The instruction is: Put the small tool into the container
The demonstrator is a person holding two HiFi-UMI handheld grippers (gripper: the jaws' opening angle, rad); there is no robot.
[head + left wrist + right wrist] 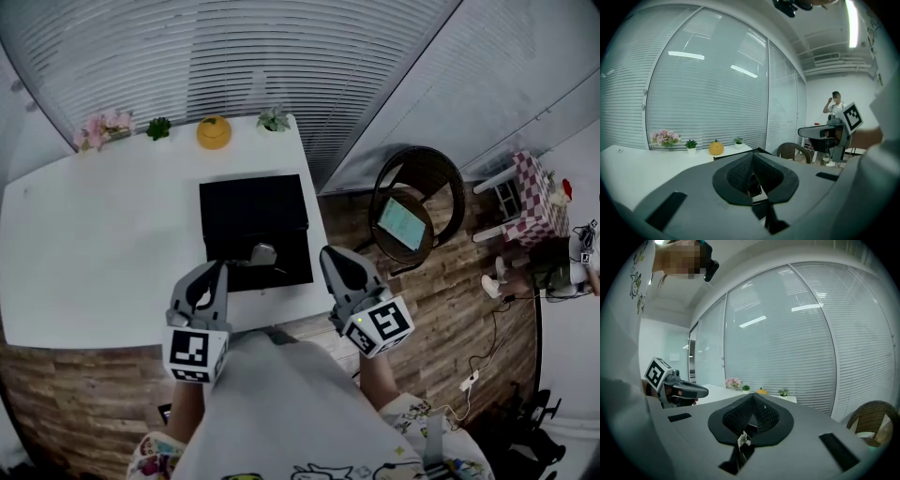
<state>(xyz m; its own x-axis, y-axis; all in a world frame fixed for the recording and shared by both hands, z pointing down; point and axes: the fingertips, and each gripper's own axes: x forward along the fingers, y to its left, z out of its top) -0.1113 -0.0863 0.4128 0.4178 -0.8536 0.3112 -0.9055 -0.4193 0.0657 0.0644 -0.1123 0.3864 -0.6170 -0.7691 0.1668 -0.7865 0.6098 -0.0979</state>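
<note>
On the white table [103, 244] stands a black container [253, 214], with a small silvery tool [263, 252] lying on its near part. Whether the tool sits inside a compartment I cannot tell. My left gripper [218, 272] hangs over the table's front edge, just left of the tool, with its jaws together and nothing in them. My right gripper [331, 258] is just off the table's right corner, shut and empty. In the left gripper view the left gripper [752, 157] has its jaws meeting in a point. In the right gripper view the right gripper [753, 397] shows the same.
Pink flowers [103, 127], two small green plants [158, 127], [274, 119] and a yellow ornament [214, 132] line the table's far edge by the blinds. A wicker chair [417, 211] stands right of the table on the wooden floor. A person [834, 104] stands far off.
</note>
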